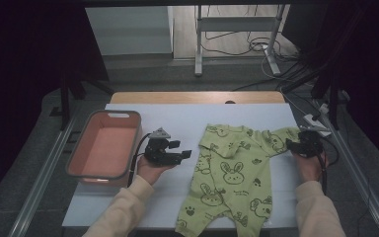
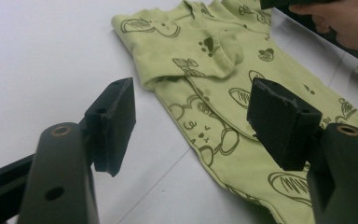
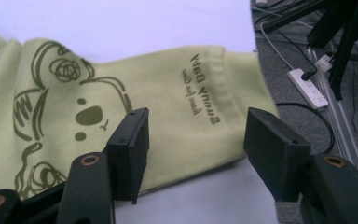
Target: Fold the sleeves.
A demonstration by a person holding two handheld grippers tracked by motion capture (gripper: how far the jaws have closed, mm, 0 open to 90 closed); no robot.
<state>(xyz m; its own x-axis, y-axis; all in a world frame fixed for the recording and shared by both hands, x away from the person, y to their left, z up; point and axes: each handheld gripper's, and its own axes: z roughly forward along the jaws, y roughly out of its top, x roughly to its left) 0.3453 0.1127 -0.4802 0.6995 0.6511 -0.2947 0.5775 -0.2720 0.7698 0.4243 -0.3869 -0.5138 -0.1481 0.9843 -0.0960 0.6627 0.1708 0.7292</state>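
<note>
A light green baby romper point(image 1: 232, 168) printed with animals lies flat on the white table cover point(image 1: 177, 118). Its left sleeve point(image 2: 205, 56) is folded in over the body. Its right sleeve point(image 1: 276, 138) stretches out toward the table's right edge. My left gripper point(image 1: 185, 154) hovers just left of the romper and points at it; in the left gripper view the gripper point(image 2: 191, 107) is open with nothing between its jaws. My right gripper point(image 1: 296, 144) is at the right sleeve's cuff point(image 3: 200, 88). In the right gripper view the gripper point(image 3: 198, 126) is open, jaws either side of the cuff, pads apart from the cloth.
A pink basket point(image 1: 137, 133) stands at the table's left, close behind my left hand. The table's right edge runs just past the sleeve. Beyond it, a power strip point(image 3: 307, 88) and cables lie on the floor beside a metal rail.
</note>
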